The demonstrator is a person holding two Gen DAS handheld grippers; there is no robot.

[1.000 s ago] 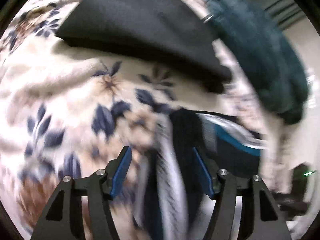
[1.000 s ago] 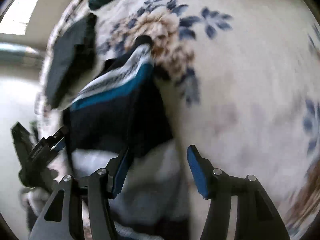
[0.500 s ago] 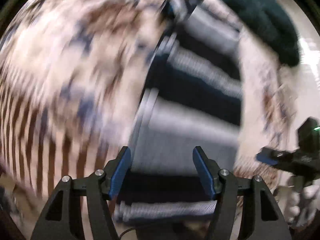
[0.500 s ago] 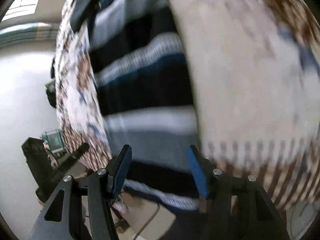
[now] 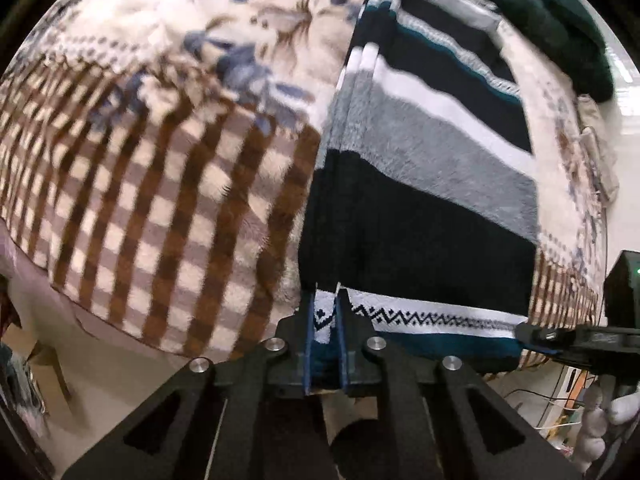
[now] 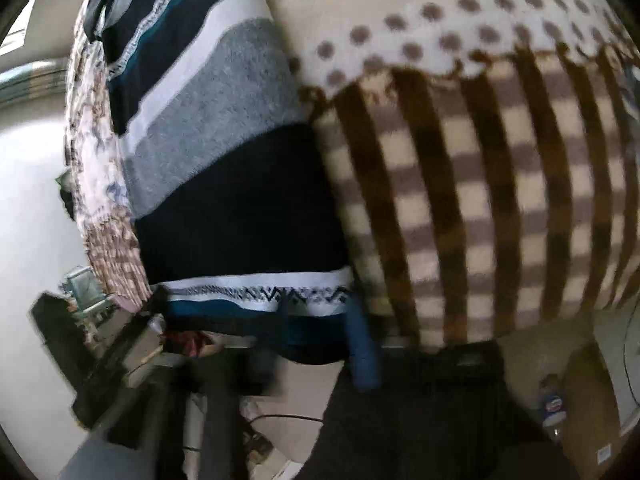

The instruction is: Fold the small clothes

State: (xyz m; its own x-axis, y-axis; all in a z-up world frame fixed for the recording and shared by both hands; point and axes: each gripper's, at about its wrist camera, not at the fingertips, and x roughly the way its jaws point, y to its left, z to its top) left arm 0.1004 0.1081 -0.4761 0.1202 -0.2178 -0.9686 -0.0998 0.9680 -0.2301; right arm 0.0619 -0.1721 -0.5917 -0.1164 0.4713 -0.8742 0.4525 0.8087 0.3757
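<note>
Blurring hides the right gripper (image 6: 320, 320) in its own view, so its grip on the hem is hard to judge. Both grippers' jaws have just been closing. The left gripper (image 5: 325, 312) pinches the near hem of the striped garment (image 5: 424, 184), lying flat on the blanket (image 5: 160, 168).

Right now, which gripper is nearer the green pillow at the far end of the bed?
Left, as far as the views show. The left gripper pinches the striped garment's near hem; the pillow lies beyond it. The right gripper grips that hem farther along; its view misses the pillow.
</note>
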